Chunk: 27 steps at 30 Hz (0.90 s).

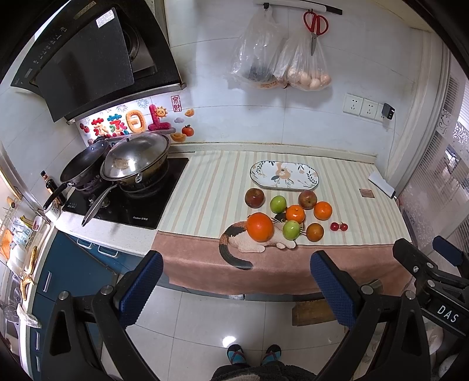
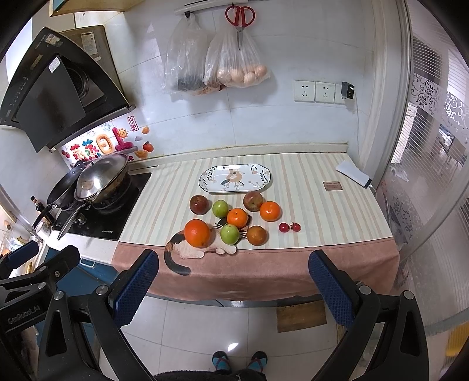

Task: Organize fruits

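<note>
Fruit lies loose on the striped cloth: a large orange point(image 1: 259, 227) point(image 2: 197, 233), two smaller oranges point(image 1: 295, 213) point(image 2: 237, 217), two green apples point(image 1: 278, 204) point(image 2: 220, 208), two red apples point(image 1: 254, 197) point(image 2: 199, 204), a brown fruit point(image 1: 314, 231) point(image 2: 257, 235) and a pair of cherries point(image 1: 338, 226) point(image 2: 289, 227). An oval floral plate point(image 1: 283, 174) point(image 2: 235, 178) sits bare behind them. My left gripper point(image 1: 236, 281) and right gripper point(image 2: 233, 280) both hang open in front of the counter edge, well short of the fruit, holding nothing.
A stove with a lidded wok point(image 1: 135, 159) and a frying pan point(image 1: 83, 167) stands to the left. Bags of eggs point(image 2: 239, 63) and red scissors point(image 2: 239, 17) hang on the wall. A white power bank point(image 2: 351, 173) lies at the back right. A person's feet point(image 2: 239, 360) stand on the floor below.
</note>
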Tool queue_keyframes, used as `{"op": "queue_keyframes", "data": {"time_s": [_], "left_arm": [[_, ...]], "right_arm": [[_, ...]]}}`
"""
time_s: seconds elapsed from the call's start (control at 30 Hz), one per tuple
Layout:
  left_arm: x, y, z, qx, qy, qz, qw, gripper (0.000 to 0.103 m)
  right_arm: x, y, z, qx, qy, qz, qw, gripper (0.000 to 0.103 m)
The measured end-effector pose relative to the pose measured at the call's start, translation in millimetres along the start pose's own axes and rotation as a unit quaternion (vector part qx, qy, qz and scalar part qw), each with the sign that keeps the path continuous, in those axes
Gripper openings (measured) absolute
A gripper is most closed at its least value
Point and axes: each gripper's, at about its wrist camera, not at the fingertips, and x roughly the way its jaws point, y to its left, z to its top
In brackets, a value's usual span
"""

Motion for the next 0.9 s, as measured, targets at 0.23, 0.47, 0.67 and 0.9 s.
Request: {"op": "queue_keyframes", "data": {"time_s": [0.23,0.47,0.67,0.9], "left_arm": [[26,-8,19,-0.011,-0.001,0.032,0.9994,0.103],[109,-22,33,-0.005,0.055,0.058,0.9968,0.103],[208,-25,44,-0.016,0.156,0.015,0.9875,0.103],[337,-14,41,-0.089,0.293,-0.072,0.9491,0.078]], "right_arm": [[22,-17,18,0.020,0.006,0.019,1.000,0.103],[89,-36,34,0.024,0.032,0.028,0.999,0.103],[168,-45,45,0.044,0.077,0.030,0.996,0.103],[266,-55,51,0.069,0.144,0.011,0.987,0.103]]}}
